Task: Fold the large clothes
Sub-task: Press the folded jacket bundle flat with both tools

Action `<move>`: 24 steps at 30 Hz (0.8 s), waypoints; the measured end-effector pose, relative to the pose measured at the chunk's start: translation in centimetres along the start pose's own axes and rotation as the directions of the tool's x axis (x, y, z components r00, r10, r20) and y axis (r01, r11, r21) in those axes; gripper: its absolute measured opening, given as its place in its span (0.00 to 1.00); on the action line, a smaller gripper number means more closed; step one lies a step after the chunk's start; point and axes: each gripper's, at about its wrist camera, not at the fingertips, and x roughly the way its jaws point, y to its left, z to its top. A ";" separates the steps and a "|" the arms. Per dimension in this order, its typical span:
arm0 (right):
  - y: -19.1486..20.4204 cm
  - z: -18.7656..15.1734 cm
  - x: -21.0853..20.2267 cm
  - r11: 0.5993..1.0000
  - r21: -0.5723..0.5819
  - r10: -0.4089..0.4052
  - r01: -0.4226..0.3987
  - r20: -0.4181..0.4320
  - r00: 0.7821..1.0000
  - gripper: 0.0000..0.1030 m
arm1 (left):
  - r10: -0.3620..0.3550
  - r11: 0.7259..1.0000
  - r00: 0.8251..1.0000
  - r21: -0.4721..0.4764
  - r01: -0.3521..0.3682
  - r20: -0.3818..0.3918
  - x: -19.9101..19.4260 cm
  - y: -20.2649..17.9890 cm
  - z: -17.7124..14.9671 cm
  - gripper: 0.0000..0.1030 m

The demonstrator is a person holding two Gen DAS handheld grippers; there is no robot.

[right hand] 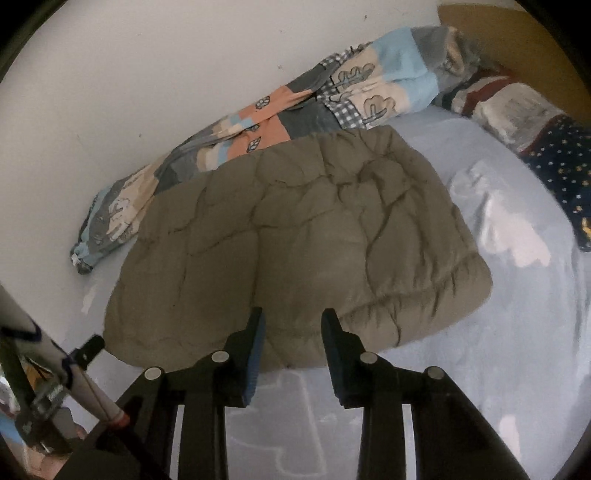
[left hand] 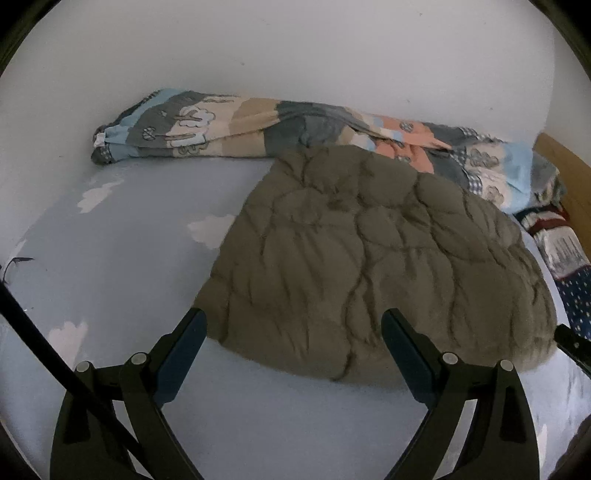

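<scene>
An olive-brown quilted puffer garment lies folded in a rough rectangle on the light blue bed sheet. It also shows in the right wrist view. My left gripper is open wide and empty, its fingertips over the garment's near edge. My right gripper is open with a narrower gap, empty, its fingertips at the garment's near edge.
A rolled patchwork quilt lies along the white wall behind the garment, also in the right wrist view. A star-patterned dark pillow and a wooden headboard are to the right. The other gripper's tip shows at left.
</scene>
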 end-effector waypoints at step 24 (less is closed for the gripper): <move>-1.0 0.7 9.4 0.999 -0.022 -0.047 0.045 -0.106 0.993 0.36 | -0.015 0.999 0.988 0.038 0.022 -0.154 6.7 1.1 1.8 0.98</move>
